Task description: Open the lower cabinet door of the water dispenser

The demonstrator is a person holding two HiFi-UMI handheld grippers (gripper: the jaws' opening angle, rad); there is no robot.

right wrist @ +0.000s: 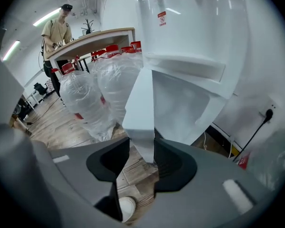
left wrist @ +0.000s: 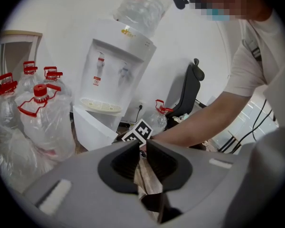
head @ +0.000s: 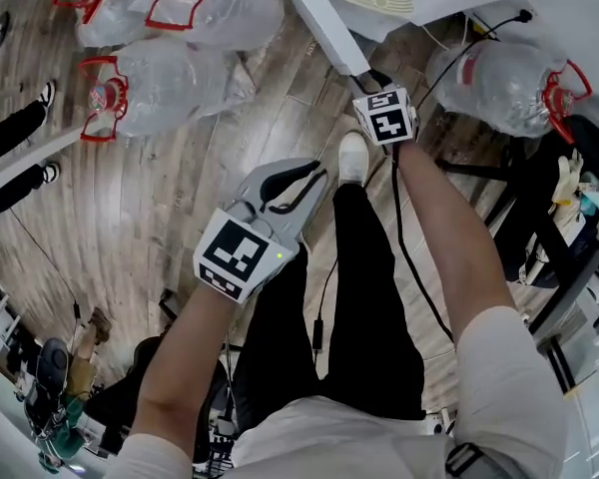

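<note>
The white water dispenser stands against the wall with a bottle on top. Its lower cabinet door is swung out, and the cabinet interior shows behind it. In the head view the door runs slantwise to my right gripper. My right gripper is shut on the door's free edge, which fills the gap at its fingertips. My left gripper hovers over the wooden floor, away from the door. In its own view the left gripper has a narrow gap with nothing in it.
Large water bottles with red handles crowd the floor left of the dispenser, with another to the right. A black chair and cables lie on the right. A second person stands at a far table.
</note>
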